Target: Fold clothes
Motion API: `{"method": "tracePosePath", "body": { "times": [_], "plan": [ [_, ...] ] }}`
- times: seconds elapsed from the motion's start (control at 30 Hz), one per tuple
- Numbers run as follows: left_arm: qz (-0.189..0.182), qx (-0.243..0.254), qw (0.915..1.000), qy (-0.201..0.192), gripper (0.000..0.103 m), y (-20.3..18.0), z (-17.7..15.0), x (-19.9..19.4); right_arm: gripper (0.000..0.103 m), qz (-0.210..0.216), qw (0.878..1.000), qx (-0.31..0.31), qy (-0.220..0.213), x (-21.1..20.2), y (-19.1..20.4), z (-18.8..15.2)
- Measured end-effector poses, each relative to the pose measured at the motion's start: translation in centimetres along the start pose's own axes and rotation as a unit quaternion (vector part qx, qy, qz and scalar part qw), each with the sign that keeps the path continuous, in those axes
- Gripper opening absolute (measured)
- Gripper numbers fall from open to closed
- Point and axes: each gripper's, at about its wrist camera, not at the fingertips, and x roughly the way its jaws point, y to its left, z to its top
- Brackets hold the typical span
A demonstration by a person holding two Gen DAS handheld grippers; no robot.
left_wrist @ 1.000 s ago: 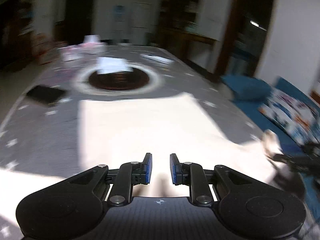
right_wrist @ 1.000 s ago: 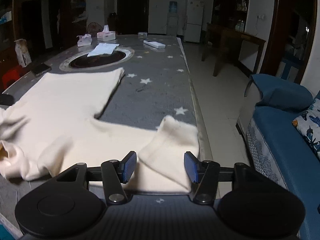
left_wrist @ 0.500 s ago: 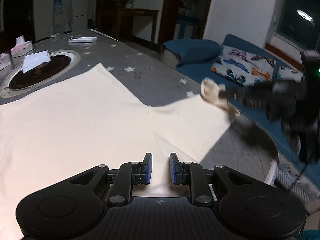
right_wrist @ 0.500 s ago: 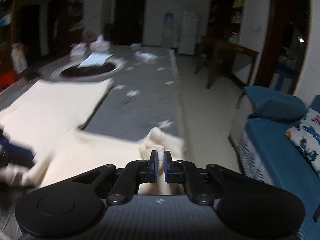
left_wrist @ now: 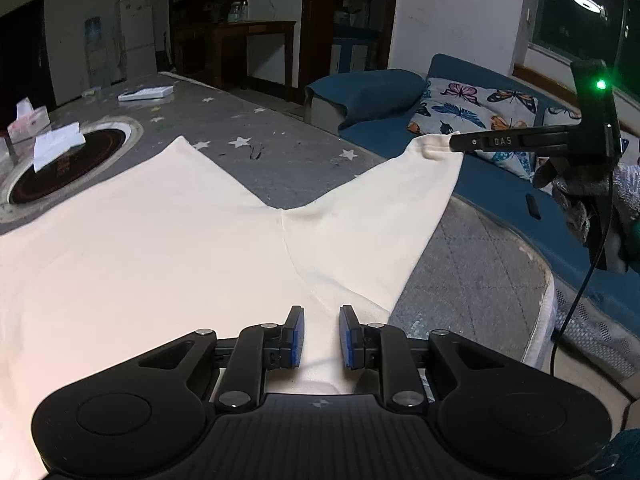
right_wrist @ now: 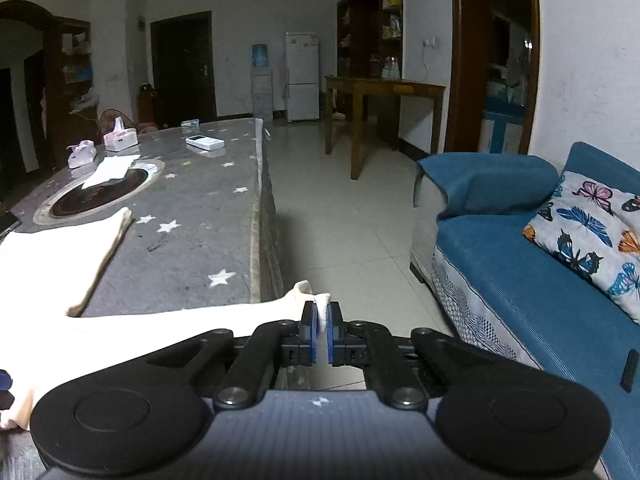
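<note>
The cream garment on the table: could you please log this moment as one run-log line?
stage: sleeve pulled out | right gripper: shut on sleeve cuff | left gripper: narrow gap, over cream garment | table: garment flat

Grey star-printed table [left_wrist: 304, 160] with a cream garment [left_wrist: 160, 248] spread on it

Tissue boxes [right_wrist: 120, 140], white paper [right_wrist: 110, 170] and a flat white box [right_wrist: 205, 143] were seen lying farther along.

Left wrist view looks from close above the cream garment [left_wrist: 168, 240], facing down across the star-patterned table [left_wrist: 280, 160] toward the blue sofa [left_wrist: 500, 184]. Right wrist view sits at the table's edge, looking along the table toward the far fridge [right_wrist: 303, 76]. Both share garment, table, sofa and butterfly cushion [right_wrist: 592, 232].
</note>
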Motion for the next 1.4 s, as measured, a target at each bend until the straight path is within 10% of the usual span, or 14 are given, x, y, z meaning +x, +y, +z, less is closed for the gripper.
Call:
{"method": "tracePosePath", "body": {
  "times": [0.5, 0.73, 1.4],
  "plan": [
    [0.005, -0.003, 0.9994, -0.033, 0.039, 0.7, -0.3, -2.4, 0.004, 0.024, 0.997, -0.031, -0.060, -2.8, 2.2, 5.1],
    [0.071, -0.072, 0.9921, -0.075, 0.045, 6.2, -2.1, -7.4, 0.004, 0.098, 0.988, -0.081, -0.084, -5.5, 8.2, 7.9],
    [0.143, -0.194, 0.9674, -0.077, 0.045, 13.6, -8.9, -12.6, 0.005, 0.363, 0.893, -0.262, 0.038, -5.5, 31.9, 0.0]
  ]
}}
